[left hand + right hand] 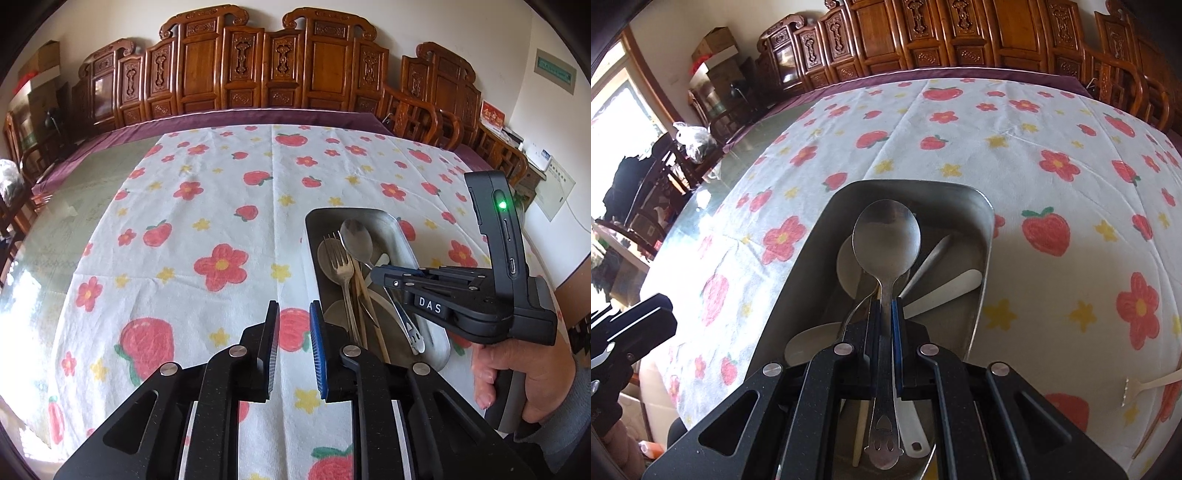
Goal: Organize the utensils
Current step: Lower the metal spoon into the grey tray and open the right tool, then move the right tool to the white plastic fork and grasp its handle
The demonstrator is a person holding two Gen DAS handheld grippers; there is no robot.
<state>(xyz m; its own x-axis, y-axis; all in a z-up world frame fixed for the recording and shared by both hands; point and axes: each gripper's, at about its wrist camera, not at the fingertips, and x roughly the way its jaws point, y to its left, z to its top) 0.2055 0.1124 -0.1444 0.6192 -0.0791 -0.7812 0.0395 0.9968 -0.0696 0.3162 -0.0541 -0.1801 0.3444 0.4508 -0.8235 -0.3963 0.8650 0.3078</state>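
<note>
- The right gripper [884,317] is clamped on the handle of a steel spoon [885,236]; its black and blue pads press the shaft from both sides, and the handle end with a smiley cut-out hangs back between the finger arms.
- Ahead of those fingers the spoon's bowl points forward, above the metal tray [812,236].
- Under and just beyond the fingertips, inside the tray, lie more utensils: another spoon bowl to the left of the held shaft, and a white spoon [945,291] angling off to the right.
- Right of the right gripper's fingers, outside the tray, a pale fork-like utensil [1145,386] rests on the tablecloth [960,147].
- The left gripper [293,347] hovers with its fingers apart, nothing between them, only the flowered cloth below.
- Just to the right of the left fingers sits the tray [314,229], holding a fork [341,262], a spoon [356,234] and chopsticks [364,295] lying lengthwise.
- Farther right, the right gripper's black body reaches over the tray, held by the person's hand [517,376].
- Beyond both sets of fingers, carved wooden chairs [258,70] line the far edge of the table.
</note>
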